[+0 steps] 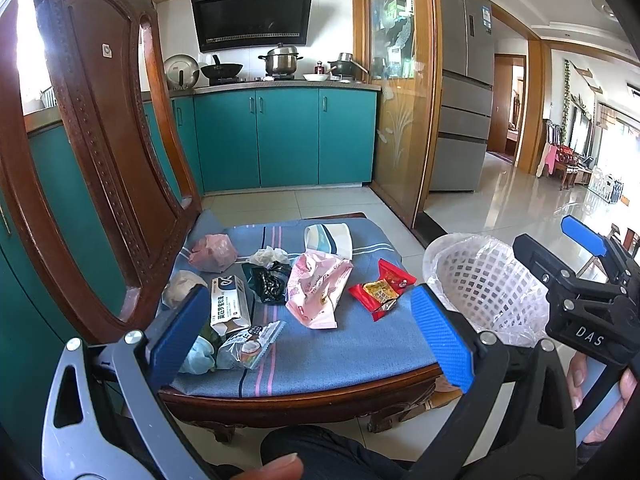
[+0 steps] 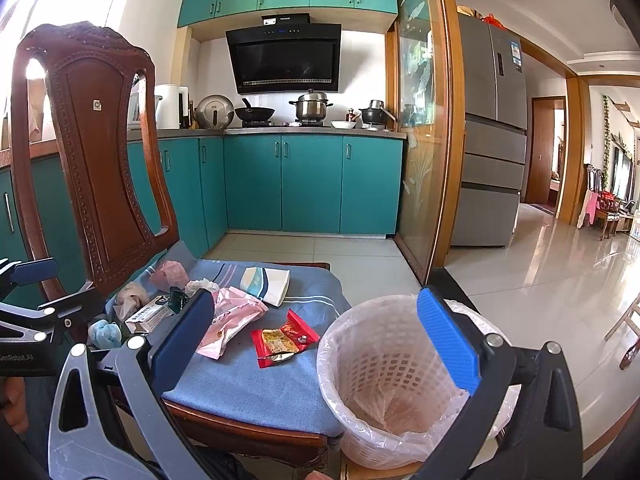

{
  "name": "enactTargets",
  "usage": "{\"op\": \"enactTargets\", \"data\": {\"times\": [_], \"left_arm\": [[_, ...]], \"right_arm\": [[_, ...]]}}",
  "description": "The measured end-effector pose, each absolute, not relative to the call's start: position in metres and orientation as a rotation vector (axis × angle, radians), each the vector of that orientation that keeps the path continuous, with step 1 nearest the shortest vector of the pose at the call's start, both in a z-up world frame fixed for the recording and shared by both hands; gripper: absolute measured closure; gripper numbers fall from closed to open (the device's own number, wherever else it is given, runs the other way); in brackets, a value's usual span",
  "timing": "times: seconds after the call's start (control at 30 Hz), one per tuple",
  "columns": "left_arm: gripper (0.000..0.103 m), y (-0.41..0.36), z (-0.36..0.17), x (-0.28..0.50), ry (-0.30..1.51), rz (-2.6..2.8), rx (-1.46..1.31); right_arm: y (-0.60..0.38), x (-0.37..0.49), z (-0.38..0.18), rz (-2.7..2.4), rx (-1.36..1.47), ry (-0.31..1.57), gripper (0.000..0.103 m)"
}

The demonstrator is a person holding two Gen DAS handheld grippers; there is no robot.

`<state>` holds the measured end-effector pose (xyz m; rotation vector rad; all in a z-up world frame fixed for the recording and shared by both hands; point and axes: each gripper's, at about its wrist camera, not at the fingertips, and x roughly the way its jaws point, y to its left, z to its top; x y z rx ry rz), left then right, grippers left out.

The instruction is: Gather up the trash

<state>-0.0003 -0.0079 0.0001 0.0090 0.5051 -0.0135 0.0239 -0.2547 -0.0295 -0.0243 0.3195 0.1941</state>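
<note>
Holding both grippers wide and empty, I see my left gripper (image 1: 308, 340) above the chair cushion (image 1: 320, 344) strewn with wrappers (image 1: 382, 290); my right gripper (image 2: 316, 336) hovers near the lined basket (image 2: 384, 380).

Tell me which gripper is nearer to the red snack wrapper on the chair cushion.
Probably the right gripper: it hovers open with the red snack wrapper between its fingers in view, beside the bin. The left gripper, also open, hangs nearer the white box.
</note>
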Motion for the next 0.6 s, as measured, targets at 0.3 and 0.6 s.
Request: {"op": "enactTargets", "data": {"times": [0.3,0.6], "left_arm": [[0.003,-0.0103,-0.0031,0.001,0.512,-0.014,0.01],[0.003,-0.01,-0.0045,0.0016,0.517,-0.014,0.009]], "right_arm": [[-0.2544,0.0245,-0.0313,0.199,-0.025,0.325,0.003],[-0.2551,0.0248,-0.0342,0.201,-0.023,0.331,0.003]]}}
